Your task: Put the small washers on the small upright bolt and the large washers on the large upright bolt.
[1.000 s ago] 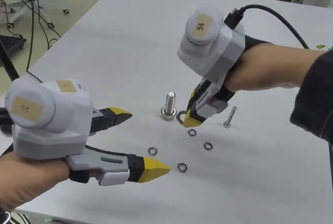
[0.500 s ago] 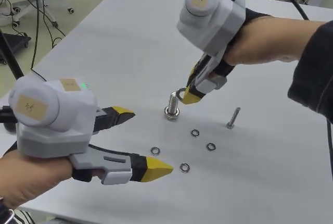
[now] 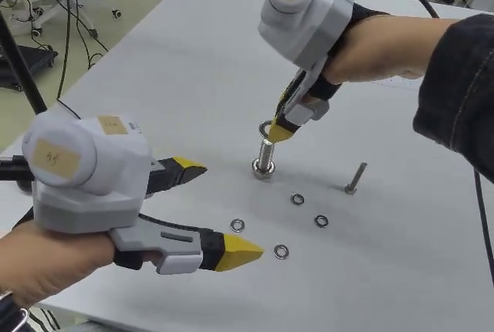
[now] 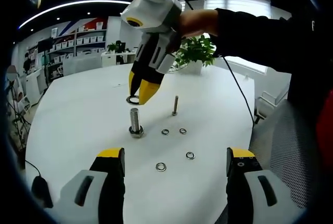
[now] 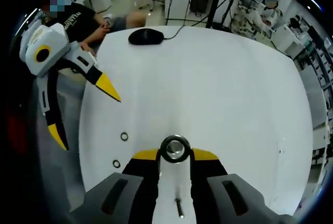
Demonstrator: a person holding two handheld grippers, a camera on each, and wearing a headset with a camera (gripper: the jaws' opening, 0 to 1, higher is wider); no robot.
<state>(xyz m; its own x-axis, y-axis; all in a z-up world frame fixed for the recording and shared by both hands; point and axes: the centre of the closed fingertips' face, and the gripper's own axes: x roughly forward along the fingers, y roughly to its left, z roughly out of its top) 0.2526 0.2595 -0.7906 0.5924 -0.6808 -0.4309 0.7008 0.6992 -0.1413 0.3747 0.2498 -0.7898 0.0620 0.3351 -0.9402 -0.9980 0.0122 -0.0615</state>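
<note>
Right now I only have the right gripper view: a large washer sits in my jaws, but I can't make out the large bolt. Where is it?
Observer: Close beneath. The head view shows the large washer in the right gripper hanging just above the top of the large upright bolt, not yet on it.
Operator: How many small ones lie loose? I see two.
Observer: Four small washers lie on the table.

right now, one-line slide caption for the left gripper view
Right gripper holds a large washer just above the large upright bolt; four small washers lie loose on the table.
</note>
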